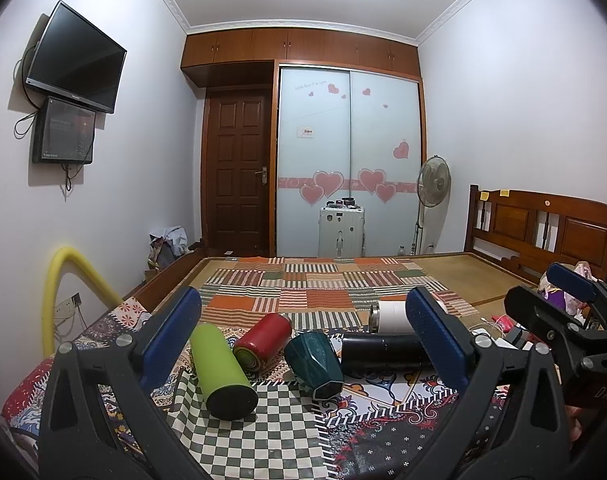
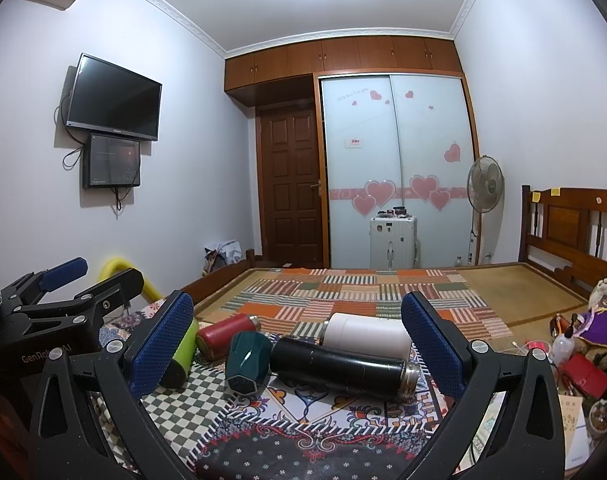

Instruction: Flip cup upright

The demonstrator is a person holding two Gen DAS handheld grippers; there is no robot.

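Observation:
Several cups lie on their sides on the patterned cloth: a green bottle (image 1: 222,372) (image 2: 180,354), a red cup (image 1: 263,339) (image 2: 223,333), a dark teal faceted cup (image 1: 315,363) (image 2: 245,360), a black flask (image 1: 383,350) (image 2: 339,364) and a white flask (image 1: 391,316) (image 2: 367,334). My left gripper (image 1: 303,336) is open and empty, held above and in front of the cups. My right gripper (image 2: 299,340) is open and empty, with the black flask and teal cup between its fingers' line of sight. Each gripper shows in the other view, the right one (image 1: 571,304) and the left one (image 2: 79,280).
The cups lie at the near end of a bed (image 2: 383,292) covered with a striped patchwork cloth. Clutter, a red pouch (image 2: 585,372) and a spray bottle sit at the right. A wooden headboard (image 1: 543,224) stands at the right, a yellow tube (image 1: 63,280) at the left.

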